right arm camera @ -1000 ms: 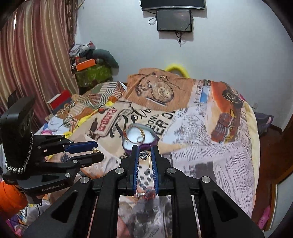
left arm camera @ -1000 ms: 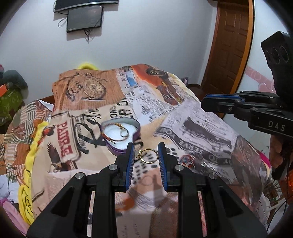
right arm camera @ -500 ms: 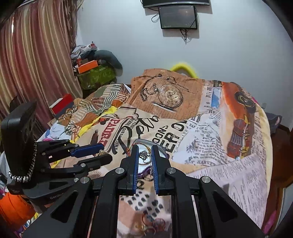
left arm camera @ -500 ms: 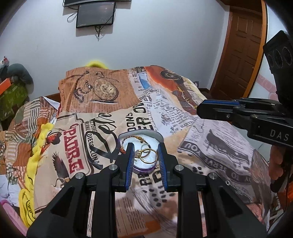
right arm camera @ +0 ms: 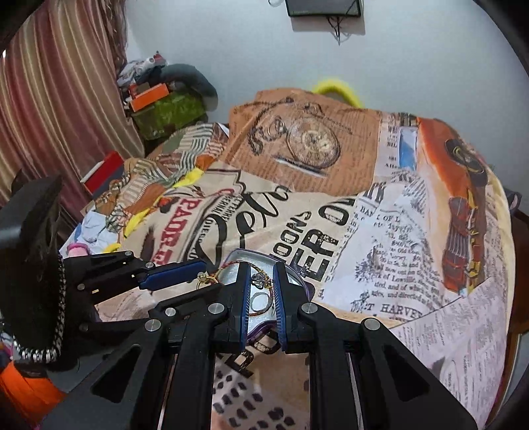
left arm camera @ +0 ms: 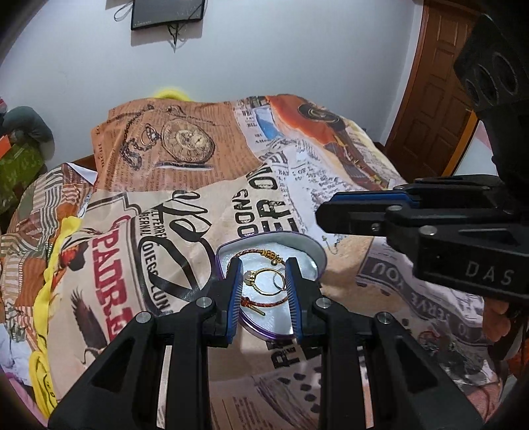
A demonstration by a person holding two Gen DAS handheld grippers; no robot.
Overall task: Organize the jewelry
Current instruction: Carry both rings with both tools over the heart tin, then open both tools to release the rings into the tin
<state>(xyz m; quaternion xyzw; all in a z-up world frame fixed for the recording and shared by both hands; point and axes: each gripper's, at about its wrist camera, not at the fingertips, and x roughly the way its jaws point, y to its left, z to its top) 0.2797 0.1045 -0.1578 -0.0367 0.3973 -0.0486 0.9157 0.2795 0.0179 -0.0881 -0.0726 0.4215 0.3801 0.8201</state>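
Both hand-held grippers, left [left arm camera: 263,276] pinching a gold ring [left arm camera: 266,281], right [right arm camera: 261,286] a small charm [right arm camera: 260,279], now hang above the tin [left arm camera: 317,254] at lower centre, ready to drop.

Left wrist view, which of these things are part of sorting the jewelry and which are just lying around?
Part of the job:
- gold ring, held in the left gripper
- small dark trinket, held in the right gripper
- heart tin
- red cord bracelet in the tin

Lying about:
- printed blanket
- wall screen
- door
- orange box
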